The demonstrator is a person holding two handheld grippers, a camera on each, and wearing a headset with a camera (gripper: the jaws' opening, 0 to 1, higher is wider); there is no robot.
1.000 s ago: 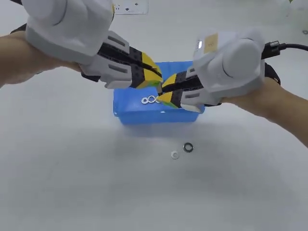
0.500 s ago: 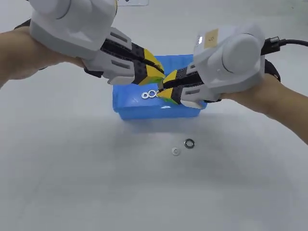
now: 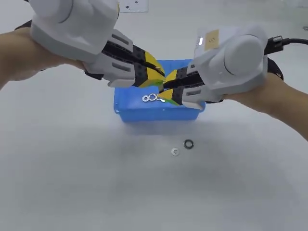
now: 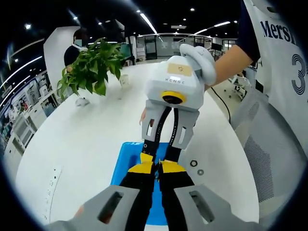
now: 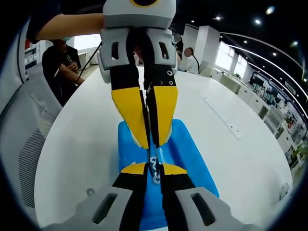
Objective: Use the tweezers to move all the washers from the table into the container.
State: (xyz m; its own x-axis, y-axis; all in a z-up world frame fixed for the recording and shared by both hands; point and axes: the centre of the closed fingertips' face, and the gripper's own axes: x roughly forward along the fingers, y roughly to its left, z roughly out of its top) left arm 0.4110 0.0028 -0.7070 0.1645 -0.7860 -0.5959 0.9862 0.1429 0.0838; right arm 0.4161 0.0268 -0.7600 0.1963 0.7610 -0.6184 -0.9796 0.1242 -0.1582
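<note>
A blue container [image 3: 126, 109] stands mid-table with two washers [image 3: 149, 98] inside it. Both grippers meet tip to tip above it. My left gripper [image 3: 157, 75] comes in from the upper left and is shut. A thin metal strip, the tweezers [image 5: 148, 126], runs out between its yellow fingers. My right gripper [image 3: 166, 97] reaches in from the right, shut around the tweezers' lower end, just over the washers [image 5: 153, 160] in the container [image 5: 187, 144]. Two more washers, one pale [image 3: 175, 152] and one dark [image 3: 188, 144], lie on the table in front of the container.
The white table [image 3: 72, 183] is broad and bare around the container. A potted plant [image 4: 91, 67] stands at the far side, and people sit beyond the table's edge. A wall socket plate [image 3: 134, 6] lies at the back.
Both grippers stay shut and paired over the container, only drifting slightly. The view itself has shifted a little. The washers lie where they were.
</note>
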